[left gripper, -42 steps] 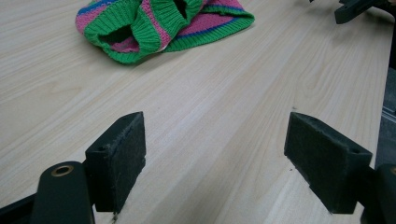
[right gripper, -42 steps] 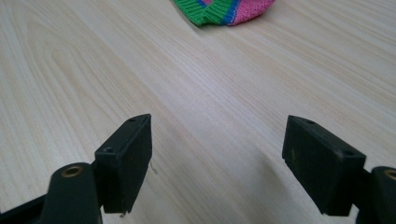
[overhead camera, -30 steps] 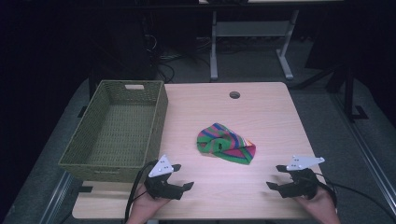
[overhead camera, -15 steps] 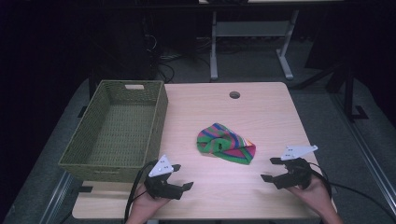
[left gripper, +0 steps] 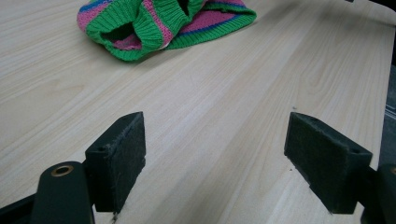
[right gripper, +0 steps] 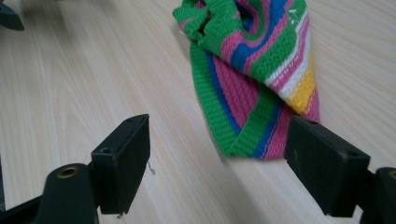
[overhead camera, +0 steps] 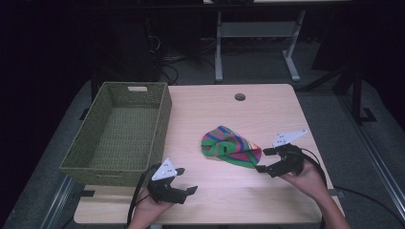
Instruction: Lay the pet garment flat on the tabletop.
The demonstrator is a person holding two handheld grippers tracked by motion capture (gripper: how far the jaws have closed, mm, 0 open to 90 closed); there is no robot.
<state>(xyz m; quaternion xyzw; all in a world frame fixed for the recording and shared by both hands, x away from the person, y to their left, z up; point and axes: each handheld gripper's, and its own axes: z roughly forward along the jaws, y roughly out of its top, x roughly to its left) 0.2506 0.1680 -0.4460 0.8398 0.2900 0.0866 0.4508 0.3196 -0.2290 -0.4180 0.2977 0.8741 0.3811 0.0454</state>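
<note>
Your left gripper and right gripper both stand open, empty, near the crumpled striped knit cloth on woodgrain table.

Left claw jaws spread wide, nothing between them | low over pale wooden tabletop | striped knit lies ahead, apart.

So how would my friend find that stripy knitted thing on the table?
Start at the pale wooden table and find the green woven basket on its left side. Look right of it, toward the near middle, just ahead of the right claw. There lies a crumpled knitted cloth with green, pink, blue and yellow stripes, the only soft, many-coloured thing there.
</note>
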